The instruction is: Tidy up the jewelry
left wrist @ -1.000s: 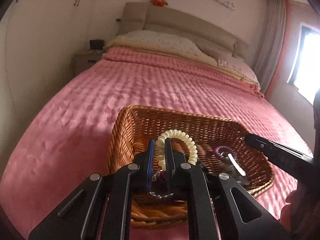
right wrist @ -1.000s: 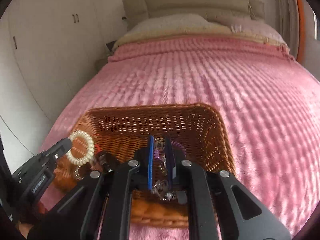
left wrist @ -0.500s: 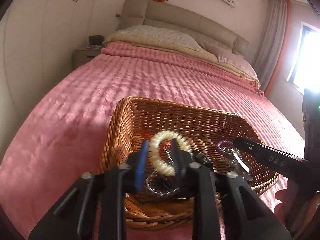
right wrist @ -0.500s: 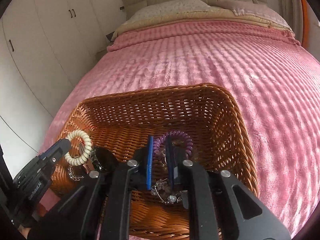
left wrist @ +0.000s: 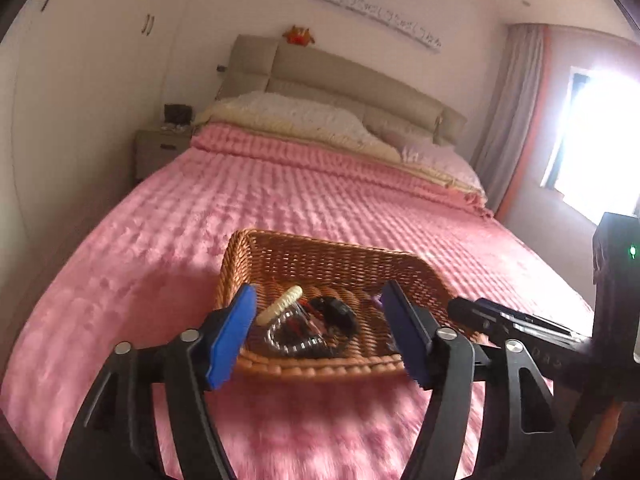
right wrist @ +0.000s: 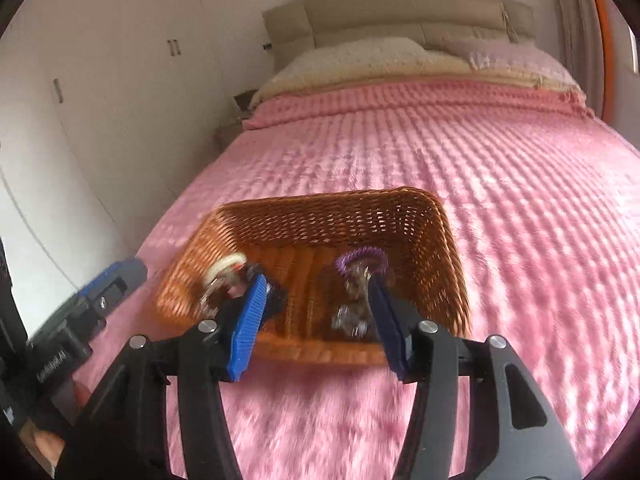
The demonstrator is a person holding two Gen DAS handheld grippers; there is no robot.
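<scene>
A wicker basket [left wrist: 320,264] [right wrist: 332,220] sits on the pink bed. Inside lie a cream spiral bracelet [left wrist: 280,306] [right wrist: 226,270], a black band [left wrist: 338,312], a silvery chain [left wrist: 288,340] and a purple spiral bracelet [right wrist: 362,262] with metal pieces [right wrist: 352,320] below it. My left gripper [left wrist: 322,332] is open and empty, just in front of the basket's near rim. My right gripper [right wrist: 318,320] is open and empty, at the near rim too. Each gripper shows at the edge of the other's view.
The pink quilted bedspread [left wrist: 280,200] stretches to pillows [left wrist: 300,116] and a beige headboard. A nightstand [left wrist: 156,148] and white wardrobe doors [right wrist: 100,80] stand at left. A bright window [left wrist: 600,136] and curtain are at right.
Both grippers have opened and let go: the cream bracelet and the purple bracelet now lie in the basket. Both grippers have drawn back toward the near rim.
</scene>
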